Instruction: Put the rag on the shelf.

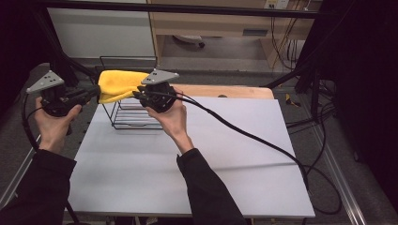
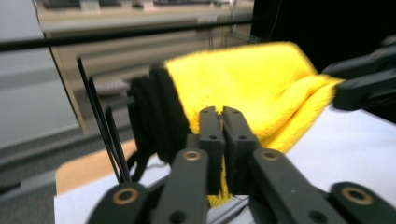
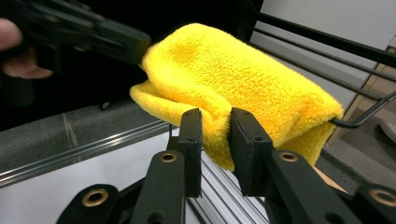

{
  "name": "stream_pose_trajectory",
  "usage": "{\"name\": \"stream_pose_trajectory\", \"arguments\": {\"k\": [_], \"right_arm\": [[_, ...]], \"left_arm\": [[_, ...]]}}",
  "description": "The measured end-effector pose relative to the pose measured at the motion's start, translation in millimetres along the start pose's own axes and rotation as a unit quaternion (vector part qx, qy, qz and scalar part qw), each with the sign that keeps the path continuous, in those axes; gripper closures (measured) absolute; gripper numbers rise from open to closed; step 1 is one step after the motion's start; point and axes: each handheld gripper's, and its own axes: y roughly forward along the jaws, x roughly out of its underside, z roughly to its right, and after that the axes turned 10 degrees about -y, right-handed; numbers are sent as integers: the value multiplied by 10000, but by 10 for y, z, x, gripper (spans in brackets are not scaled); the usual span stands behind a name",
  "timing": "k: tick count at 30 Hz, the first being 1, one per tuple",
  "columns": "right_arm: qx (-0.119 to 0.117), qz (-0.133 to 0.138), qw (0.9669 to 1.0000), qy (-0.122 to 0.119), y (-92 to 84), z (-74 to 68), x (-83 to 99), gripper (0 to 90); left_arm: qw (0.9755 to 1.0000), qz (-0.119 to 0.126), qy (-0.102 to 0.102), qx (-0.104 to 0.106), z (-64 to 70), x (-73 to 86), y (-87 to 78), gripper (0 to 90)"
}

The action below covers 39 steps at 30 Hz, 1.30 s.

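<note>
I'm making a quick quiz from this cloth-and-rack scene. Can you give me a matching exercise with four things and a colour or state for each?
Things:
1. cloth
2. wire rack
3. left gripper
4. tabletop

Descriptions:
a. jaws shut on a cloth edge
b. white and flat
c. yellow, draped over the rack's top
d. black, standing on the table

Pairs: 1-c, 2-d, 3-a, 4-b

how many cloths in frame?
1. The yellow cloth is draped over the top of the wire rack at the table's far left, held between the left claw and the right claw. Any others would be hidden behind it.
</note>
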Motion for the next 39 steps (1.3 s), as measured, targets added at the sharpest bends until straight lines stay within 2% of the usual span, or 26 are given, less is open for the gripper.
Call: {"name": "stream_pose_trajectory", "arguments": {"k": [5,11,16,18,25,29,33,39], "right_arm": [[-107,-40,9999,66,27,-6,50,716],[-208,-219,9992,270,116,13,126,735],[-133,-292,9987,392,190,66,194,852],[-37,-348,9983,472,222,99,227,890],[72,-417,9979,495,294,164,284,898],[9,-327,9983,488,274,149,293,853],[-60,-204,9988,449,153,112,259,734],[-150,-164,9988,437,-134,78,244,569]], "left_arm": [[9998,-185,-64,-92,-57,81,137,900],[9994,-287,4,-211,-75,143,254,900],[9994,-250,12,-244,-87,168,314,900],[9993,-255,-2,-255,-95,173,331,900],[9994,-256,-12,-224,-104,187,334,900],[9994,-279,36,-198,-82,201,294,889],[9993,-357,14,-134,-67,249,236,823],[9986,-526,-17,-86,-18,376,164,654]]}}
